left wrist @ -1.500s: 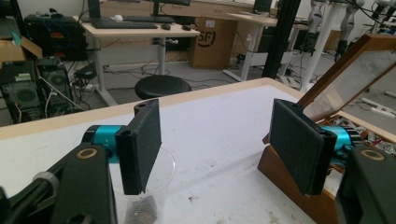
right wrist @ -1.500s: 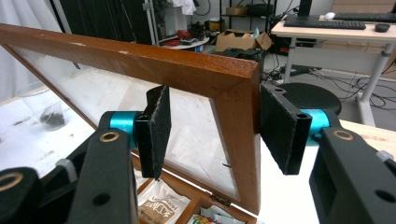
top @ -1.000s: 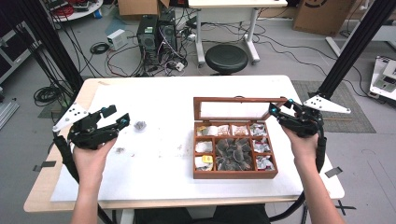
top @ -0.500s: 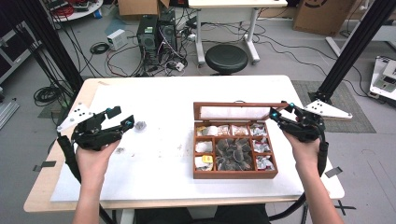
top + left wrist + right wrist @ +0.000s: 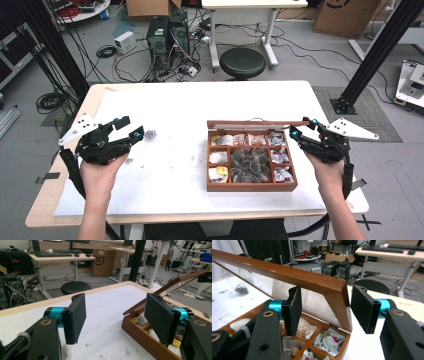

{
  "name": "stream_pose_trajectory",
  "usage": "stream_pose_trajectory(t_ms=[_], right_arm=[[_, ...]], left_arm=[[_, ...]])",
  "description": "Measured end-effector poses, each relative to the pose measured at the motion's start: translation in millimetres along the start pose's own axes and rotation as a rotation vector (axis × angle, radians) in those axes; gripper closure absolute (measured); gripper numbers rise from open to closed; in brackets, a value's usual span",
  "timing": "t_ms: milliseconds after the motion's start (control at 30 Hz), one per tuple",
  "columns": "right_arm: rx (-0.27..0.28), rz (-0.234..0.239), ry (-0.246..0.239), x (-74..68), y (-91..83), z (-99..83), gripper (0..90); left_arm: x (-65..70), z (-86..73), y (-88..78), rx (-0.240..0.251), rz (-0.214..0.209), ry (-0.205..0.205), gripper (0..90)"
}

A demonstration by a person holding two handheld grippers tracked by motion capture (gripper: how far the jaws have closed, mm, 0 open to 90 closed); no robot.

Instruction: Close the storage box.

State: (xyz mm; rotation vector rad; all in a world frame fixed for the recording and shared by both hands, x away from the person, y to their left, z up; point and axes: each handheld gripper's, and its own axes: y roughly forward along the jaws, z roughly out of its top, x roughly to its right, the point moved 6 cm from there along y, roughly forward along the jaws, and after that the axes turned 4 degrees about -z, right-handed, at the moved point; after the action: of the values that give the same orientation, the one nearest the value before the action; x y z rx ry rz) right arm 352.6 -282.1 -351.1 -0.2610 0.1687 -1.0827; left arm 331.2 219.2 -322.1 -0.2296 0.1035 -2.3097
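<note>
A wooden box (image 5: 250,187) with several compartments of sachets and tea bags stands right of the table's middle. Its glazed lid (image 5: 250,123) is raised and leans over the compartments. My right gripper (image 5: 304,128) is at the lid's right end. In the right gripper view the lid's corner (image 5: 337,290) stands between the jaws, which have just been opening; neither pad presses on it, and a gap shows at the right pad (image 5: 362,307). My left gripper (image 5: 131,127) hovers open and empty at the table's left; the left gripper view looks across its pads (image 5: 75,315) at the box (image 5: 140,335).
A small clear cup with dark contents (image 5: 149,134) sits just right of the left gripper. White paper (image 5: 175,110) covers the tabletop. Behind the table are a black stool (image 5: 242,62), computer towers (image 5: 167,35) and loose cables. A black frame post (image 5: 380,50) rises at the far right.
The lid's top edge has swung toward the person and lower over the box, and the right gripper has moved with it. The left gripper has stayed almost still.
</note>
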Motion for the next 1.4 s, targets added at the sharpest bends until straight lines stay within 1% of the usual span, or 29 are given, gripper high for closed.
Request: stream_pose_trajectory(t_ms=[67, 167, 433, 567, 700, 800, 933, 1400], right_arm=[[-0.004, 0.007, 0.006, 0.6, -2.5, -1.7, 45.9], [-0.01, 0.013, 0.003, 0.2, -4.9, -3.7, 46.6], [-0.033, 0.003, -0.008, -5.5, -13.2, -13.8, 46.5], [-0.044, 0.008, -0.002, -8.4, -17.4, -20.7, 46.3], [-0.036, 0.004, -0.006, -11.5, -21.3, -29.9, 46.2], [-0.031, 0.009, 0.005, -13.1, -23.5, -36.9, 45.9], [-0.031, 0.005, -0.003, -15.6, -26.3, -43.7, 45.9], [-0.091, 0.003, 0.008, -22.7, -34.8, -68.6, 45.1]], left_arm=[[0.9, 0.3, -0.1, 0.001, 0.0, 0.0, 33.9], [2.9, 1.0, 0.2, 0.001, -0.001, 0.004, 33.9], [5.8, 1.9, 3.0, -0.001, -0.009, 0.01, 33.9], [5.0, 0.9, 3.5, -0.002, -0.009, 0.006, 33.9], [5.0, 0.7, 3.7, -0.002, -0.009, 0.005, 33.9], [5.3, 0.5, 4.0, -0.003, -0.01, 0.006, 33.9], [5.1, 0.3, 4.7, -0.004, -0.008, 0.006, 33.9], [6.5, -0.8, 9.3, -0.011, -0.012, 0.01, 33.9]])
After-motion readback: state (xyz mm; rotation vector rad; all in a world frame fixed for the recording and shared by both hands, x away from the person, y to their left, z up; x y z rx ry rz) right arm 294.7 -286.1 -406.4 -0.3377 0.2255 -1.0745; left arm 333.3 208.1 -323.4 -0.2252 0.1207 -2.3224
